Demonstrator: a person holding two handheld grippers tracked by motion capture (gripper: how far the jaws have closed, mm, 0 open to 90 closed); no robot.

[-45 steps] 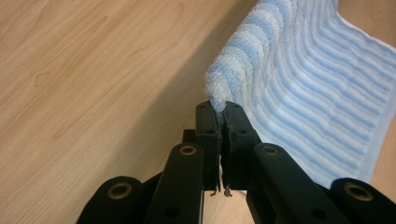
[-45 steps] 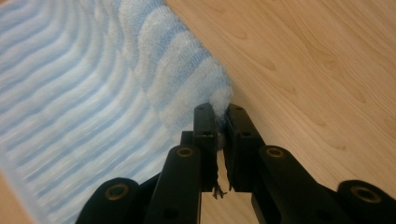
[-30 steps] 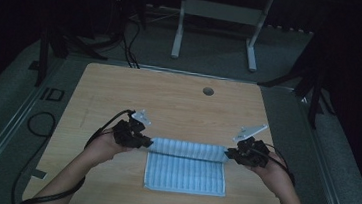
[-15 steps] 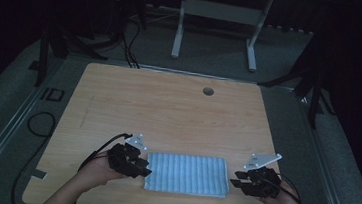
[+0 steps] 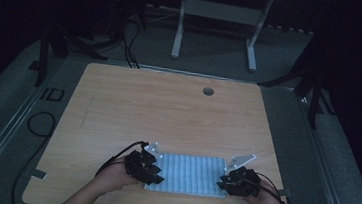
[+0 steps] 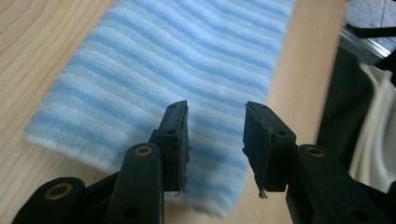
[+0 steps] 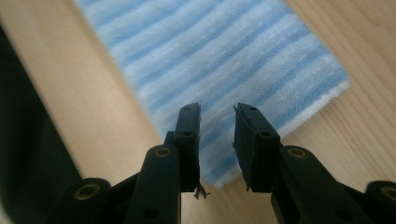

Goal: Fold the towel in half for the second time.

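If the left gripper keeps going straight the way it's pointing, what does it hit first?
Most likely the blue striped towel: the left gripper has open jaws aimed at its near corner, nothing between. Depth is hard to judge.

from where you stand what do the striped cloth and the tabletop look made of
Striped cloth: soft, fuzzy pile in blue and white ridges, likely terry or microfibre; matte. Tabletop: pale wood grain, smooth and flat, probably laminate rather than solid wood.

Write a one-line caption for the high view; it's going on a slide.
Two hand-held claws, left and right, open at the ends of a folded blue striped towel on a wooden table.
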